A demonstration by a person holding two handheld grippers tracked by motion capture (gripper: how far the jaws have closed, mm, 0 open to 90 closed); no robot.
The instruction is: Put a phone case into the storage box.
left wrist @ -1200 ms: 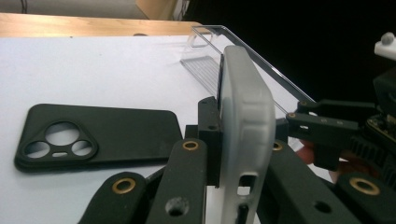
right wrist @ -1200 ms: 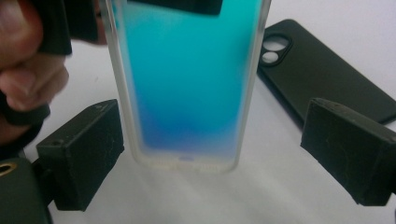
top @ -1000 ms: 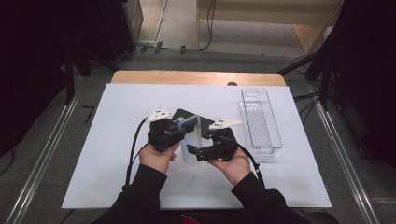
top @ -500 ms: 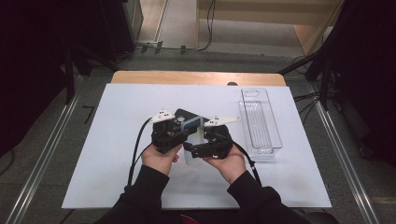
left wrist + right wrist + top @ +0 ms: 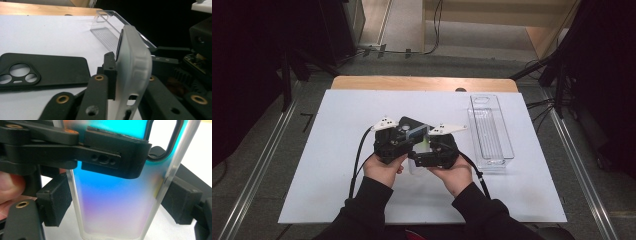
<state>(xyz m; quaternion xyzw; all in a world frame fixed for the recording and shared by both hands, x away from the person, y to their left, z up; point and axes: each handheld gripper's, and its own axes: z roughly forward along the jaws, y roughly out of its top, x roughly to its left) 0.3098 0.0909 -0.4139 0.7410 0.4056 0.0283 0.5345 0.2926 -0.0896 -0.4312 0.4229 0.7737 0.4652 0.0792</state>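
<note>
Jaws, left gripper [image 5: 408,136]: clamping flat across the front and back of the phone [image 5: 132,57], one pad on the screen side and one on the back, having just been opening a little. Jaws, right gripper [image 5: 421,151]: having just been closing in across the phone's width, pads meeting the two long edges in the right gripper view.

Location: standing on edge just above the white table [image 5: 337,125], between the two grippers, near the middle and close to the person.

Handling, judged:
- Looking light enough for one gripper, yet stiff and unbending.
- Wearing a frosted soft cover, so likely offering fair friction to the pads.
- Carrying glass on the front; being best spared hard squeezing or a drop.
- Being safest taken by the long side edges at mid-length, clear of the camera cut-out and buttons.
- Needing one grip firm before the other lets go.

Count:
- Phone in frosted cover: one.
- Black case [image 5: 42,70], lying flat on the table beyond the grippers, camera cut-outs showing: one.
- Clear tray [image 5: 490,131], sitting to the right, well apart from the phone: one.
- Grippers: two, one in each hand.
</note>
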